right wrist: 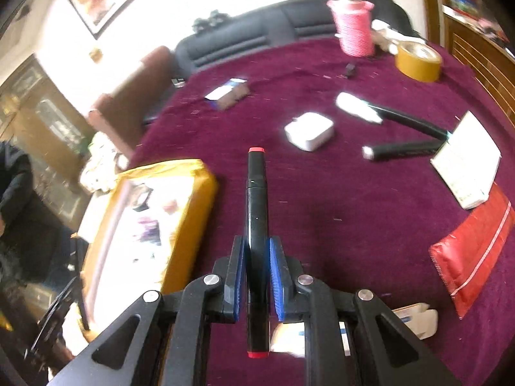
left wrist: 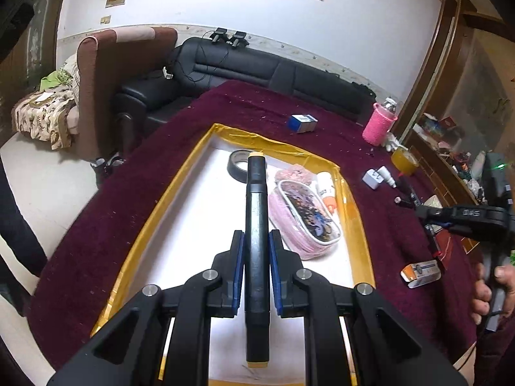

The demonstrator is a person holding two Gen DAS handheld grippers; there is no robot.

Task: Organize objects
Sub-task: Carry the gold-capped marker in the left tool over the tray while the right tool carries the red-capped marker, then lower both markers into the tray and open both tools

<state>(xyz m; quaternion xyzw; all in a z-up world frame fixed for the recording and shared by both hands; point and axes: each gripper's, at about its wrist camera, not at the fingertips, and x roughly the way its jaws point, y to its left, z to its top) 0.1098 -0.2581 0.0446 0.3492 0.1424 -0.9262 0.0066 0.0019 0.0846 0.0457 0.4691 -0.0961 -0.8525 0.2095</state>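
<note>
My left gripper [left wrist: 256, 241] is shut on a black marker with tan ends [left wrist: 256, 225], held lengthwise above the yellow-rimmed tray [left wrist: 225, 132]. In the tray lie a black tape roll [left wrist: 236, 164], a pink pouch [left wrist: 304, 222] and a glue stick [left wrist: 325, 189]. In the right wrist view my right gripper [right wrist: 256, 244] is shut on a black marker with red ends [right wrist: 256, 212], above the maroon cloth, with the tray [right wrist: 193, 206] to its left. The right gripper [left wrist: 431, 214] also shows at the right edge of the left wrist view.
On the maroon cloth [right wrist: 322, 218] lie a white charger [right wrist: 309, 131], two more black markers [right wrist: 405, 150], a white pad [right wrist: 466, 160], a red packet [right wrist: 473, 251], a yellow tape roll [right wrist: 418, 59], a pink-sleeved bottle [right wrist: 354, 29] and a small box [right wrist: 228, 93]. A black sofa [left wrist: 257, 67] stands behind the table.
</note>
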